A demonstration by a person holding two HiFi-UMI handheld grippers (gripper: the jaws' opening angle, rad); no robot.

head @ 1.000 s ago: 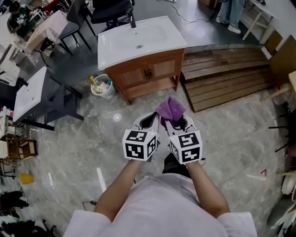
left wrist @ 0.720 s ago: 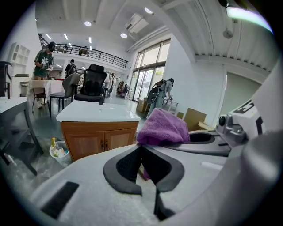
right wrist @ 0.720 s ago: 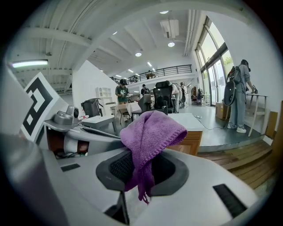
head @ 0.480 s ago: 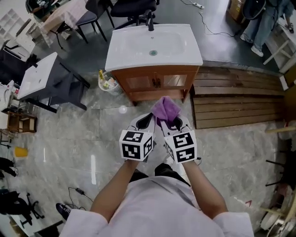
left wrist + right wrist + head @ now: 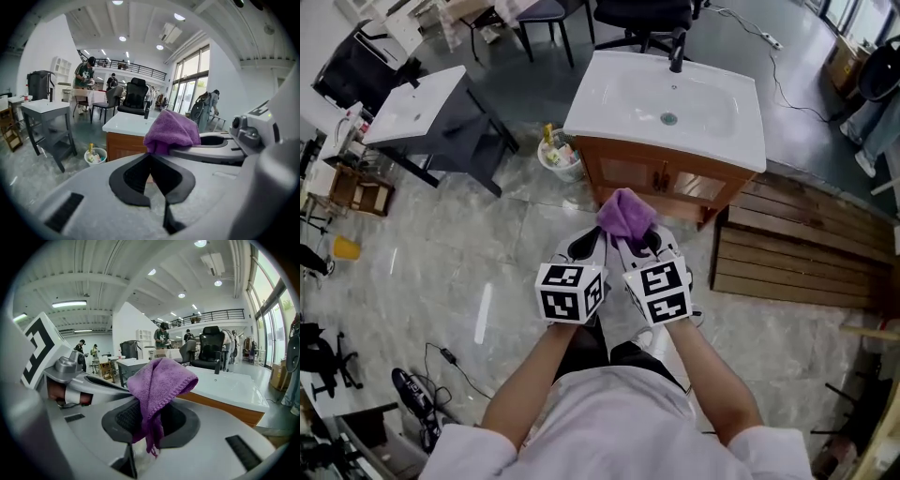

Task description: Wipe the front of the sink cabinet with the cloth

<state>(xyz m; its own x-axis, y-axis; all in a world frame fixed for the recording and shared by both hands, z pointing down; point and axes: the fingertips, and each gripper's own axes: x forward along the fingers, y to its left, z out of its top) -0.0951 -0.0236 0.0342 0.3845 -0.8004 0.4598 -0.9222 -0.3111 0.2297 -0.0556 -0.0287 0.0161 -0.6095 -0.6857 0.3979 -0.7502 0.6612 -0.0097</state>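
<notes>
Since the earlier frames the cabinet (image 5: 654, 178) has been carried from mid-picture toward the right of the head view and is now seen at a slant. The two grippers have been kept side by side, with the cloth (image 5: 625, 214) raised ahead of them as before.

The cloth, purple and bunched, is held up in the air in front of the cabinet's wooden doors. In the head view it overlaps the cabinet's lower edge, yet in both gripper views the cabinet is seen further off, so no contact is shown.

The right gripper (image 5: 634, 246) is closed on the cloth: its fingers (image 5: 123, 420) are pinched on the lower folds, and the rest is flopped over above them. The left gripper (image 5: 600, 246) is held just beside it. Its fingers (image 5: 133, 178) are pressed together with nothing between them — the cloth is seen only beyond them and to their right.

A white sink (image 5: 670, 98) with a dark tap (image 5: 678, 52) is carried on the cabinet. A small bin (image 5: 560, 157) of bottles is stood on the marble floor (image 5: 469, 272) just left of the cabinet, and a wooden pallet (image 5: 806, 253) is laid to its right.
</notes>
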